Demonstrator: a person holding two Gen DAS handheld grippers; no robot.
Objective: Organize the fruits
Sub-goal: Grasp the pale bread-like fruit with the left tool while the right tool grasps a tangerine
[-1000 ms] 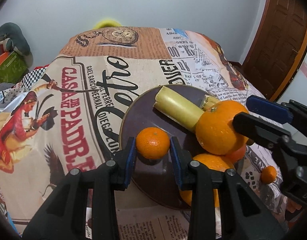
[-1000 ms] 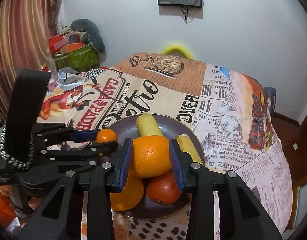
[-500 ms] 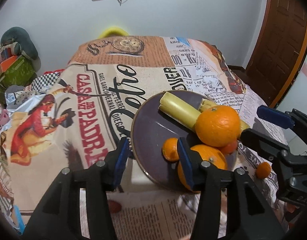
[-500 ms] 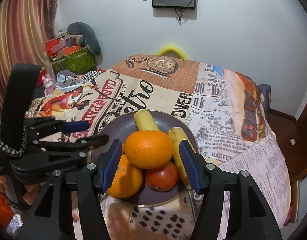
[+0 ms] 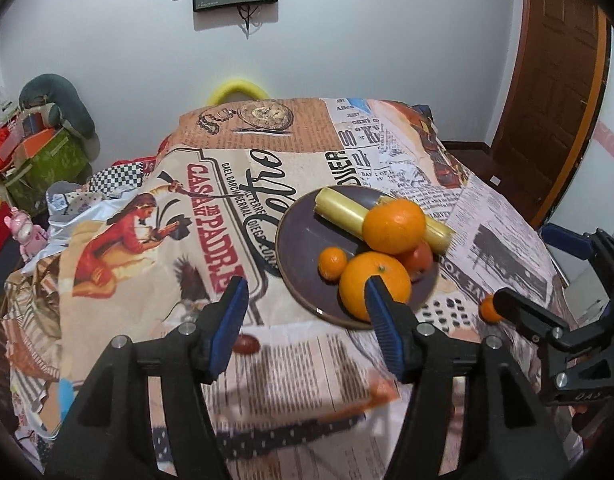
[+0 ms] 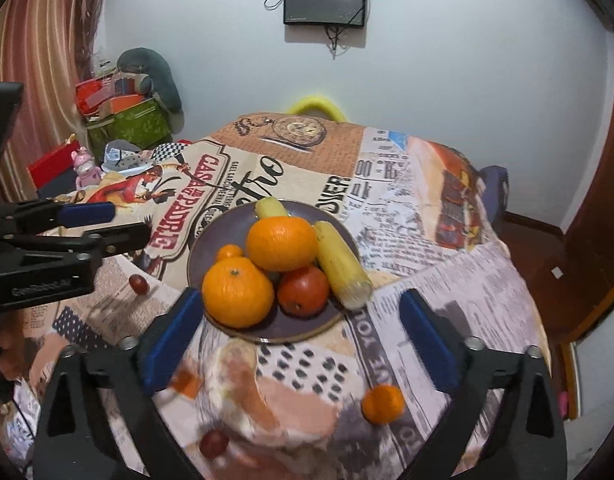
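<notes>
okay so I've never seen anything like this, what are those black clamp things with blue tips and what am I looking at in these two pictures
They are two hand-held grippers a person carries, each with a camera looking along its fingers. One picture is from the left gripper, the other from the right gripper. Both are open and hold nothing. On the printed newspaper-pattern tablecloth sits a dark round plate with two big oranges, a small mandarin, a red tomato and two yellow corn pieces. A loose small orange mandarin and two dark red grapes lie on the cloth.

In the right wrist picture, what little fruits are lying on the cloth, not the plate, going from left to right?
Small dark red grape → another dark red grape near the bottom edge → small orange mandarin.
</notes>
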